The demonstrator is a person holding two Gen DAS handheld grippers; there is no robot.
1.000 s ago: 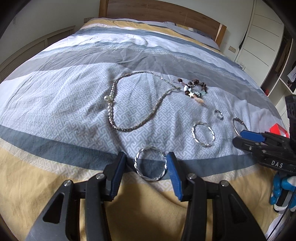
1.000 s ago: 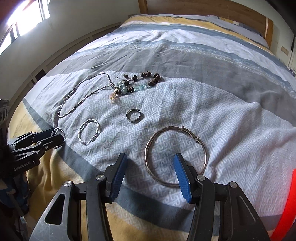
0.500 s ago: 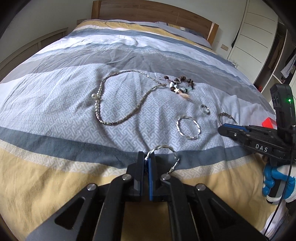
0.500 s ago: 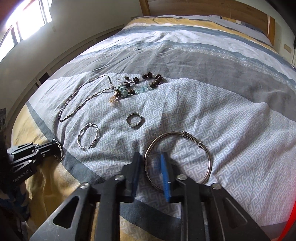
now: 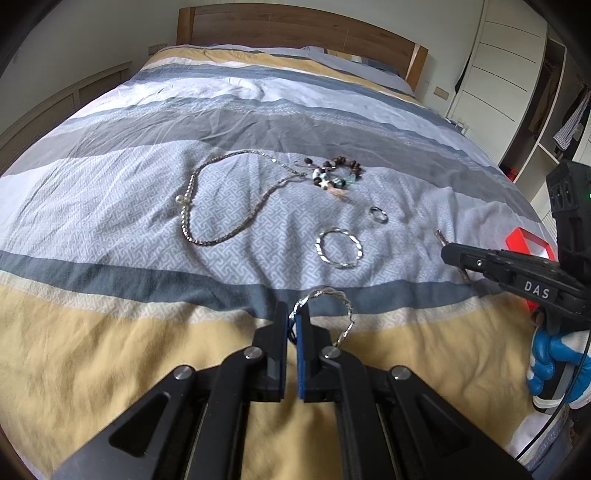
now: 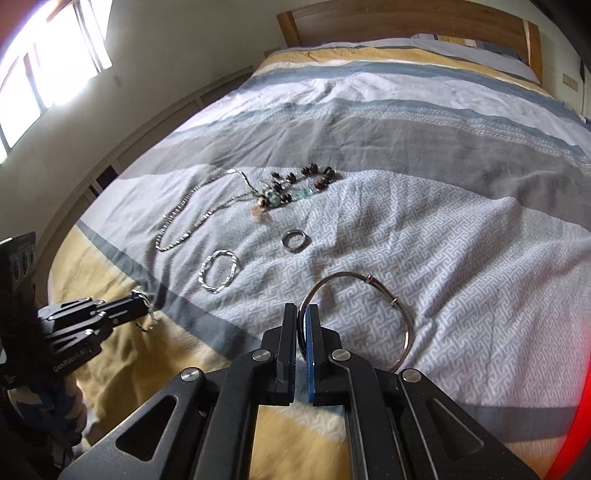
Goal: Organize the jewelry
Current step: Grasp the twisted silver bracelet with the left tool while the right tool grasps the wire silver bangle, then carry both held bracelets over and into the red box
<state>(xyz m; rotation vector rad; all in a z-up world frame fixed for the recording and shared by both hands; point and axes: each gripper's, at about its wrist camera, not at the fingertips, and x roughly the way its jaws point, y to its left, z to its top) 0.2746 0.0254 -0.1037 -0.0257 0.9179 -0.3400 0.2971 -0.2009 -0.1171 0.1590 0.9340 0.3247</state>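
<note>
My left gripper [image 5: 293,314] is shut on the rim of a twisted silver bracelet [image 5: 332,295], held just off the yellow stripe of the bedspread. In the right wrist view my right gripper [image 6: 303,312] is closing its jaws, and the pads pinch the near rim of a thin metal bangle [image 6: 400,314], which tilts up from the cover. Lying on the patterned grey band are a second twisted bracelet [image 5: 339,246], a small ring [image 5: 378,215], a long silver necklace [image 5: 221,240] and a brown beaded bracelet [image 5: 334,173].
A red box [image 5: 528,242] sits at the bed's right edge behind the right gripper, which a blue-gloved hand [image 5: 550,365] holds. The wooden headboard [image 5: 295,26] stands at the far end, with white wardrobe doors [image 5: 498,74] to the right and a window [image 6: 55,55] to the left.
Both grippers went from open to shut, the left on the twisted bracelet and the right on the bangle. Both then rose a little, lifting the pieces off the cover.
</note>
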